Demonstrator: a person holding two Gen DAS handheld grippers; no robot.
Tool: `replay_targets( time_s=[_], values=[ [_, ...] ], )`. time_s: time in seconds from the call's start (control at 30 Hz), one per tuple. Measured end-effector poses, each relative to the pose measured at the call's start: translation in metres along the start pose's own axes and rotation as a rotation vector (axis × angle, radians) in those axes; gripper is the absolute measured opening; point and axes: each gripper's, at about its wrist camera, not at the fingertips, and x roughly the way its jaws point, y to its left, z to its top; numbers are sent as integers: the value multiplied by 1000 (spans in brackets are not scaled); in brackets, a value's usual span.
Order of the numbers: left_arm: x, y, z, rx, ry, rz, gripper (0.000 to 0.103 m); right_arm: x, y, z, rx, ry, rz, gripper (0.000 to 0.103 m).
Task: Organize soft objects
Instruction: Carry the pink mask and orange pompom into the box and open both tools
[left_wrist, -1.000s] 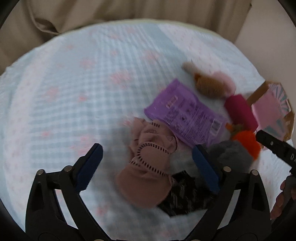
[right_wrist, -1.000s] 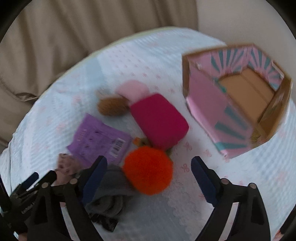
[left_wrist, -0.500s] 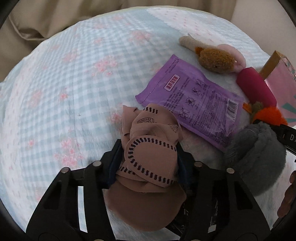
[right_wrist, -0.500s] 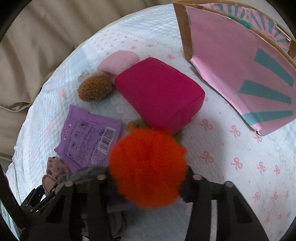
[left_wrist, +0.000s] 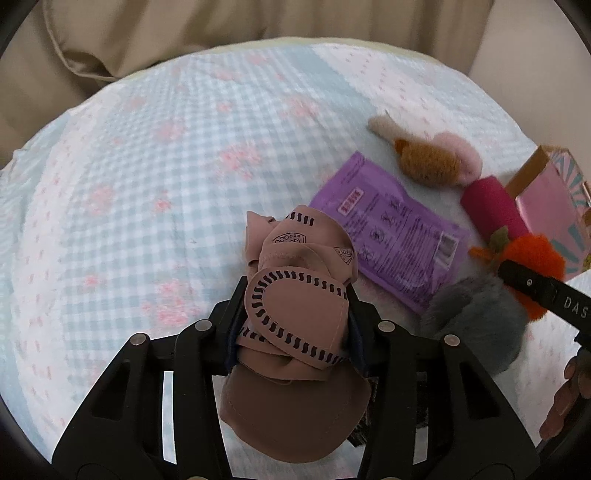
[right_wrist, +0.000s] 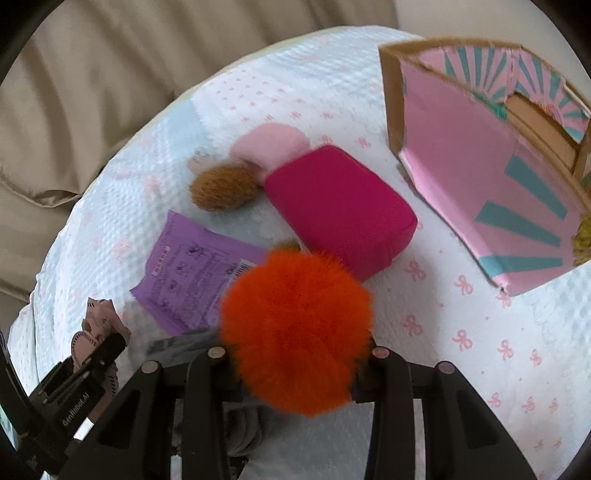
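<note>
My left gripper (left_wrist: 295, 317) has a pinkish-brown stitched cloth piece (left_wrist: 291, 417) between its jaws, which are still closing, and the pads press its sides. My right gripper (right_wrist: 295, 373) is shut on a fluffy orange pompom (right_wrist: 295, 325), which hides its fingertips. In the left wrist view the pompom (left_wrist: 535, 254) and one right finger (left_wrist: 543, 291) sit at the right edge, above a grey fluffy piece (left_wrist: 480, 321). The left gripper's body (right_wrist: 74, 387) shows at the lower left of the right wrist view.
On the checked bedspread (left_wrist: 147, 184) lie a purple packet (left_wrist: 388, 236), a magenta soft block (right_wrist: 340, 210) and a brown-and-pink plush (right_wrist: 225, 184). An open pink-and-teal cardboard box (right_wrist: 480, 177) stands at the right. Dark patterned cloth (left_wrist: 364, 432) lies under the brown piece. Beige cushions (right_wrist: 92, 92) lie behind.
Both grippers came down from open above the pile and closed, the left around the brown cloth piece, the right around the orange pompom.
</note>
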Motion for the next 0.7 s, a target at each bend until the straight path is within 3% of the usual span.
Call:
replay_targets(
  time_s=[0.23, 0.4, 0.7],
  values=[
    [-50, 0, 5, -60, -38, 11, 42, -41, 13, 7, -64, -43, 17, 35],
    [-99, -4, 14, -116, -73, 31, 42, -92, 21, 18, -136, -64, 52, 35],
    [-198, -47, 31, -221, -140, 60, 42, -194, 14, 46, -327, -93, 114, 35]
  ],
)
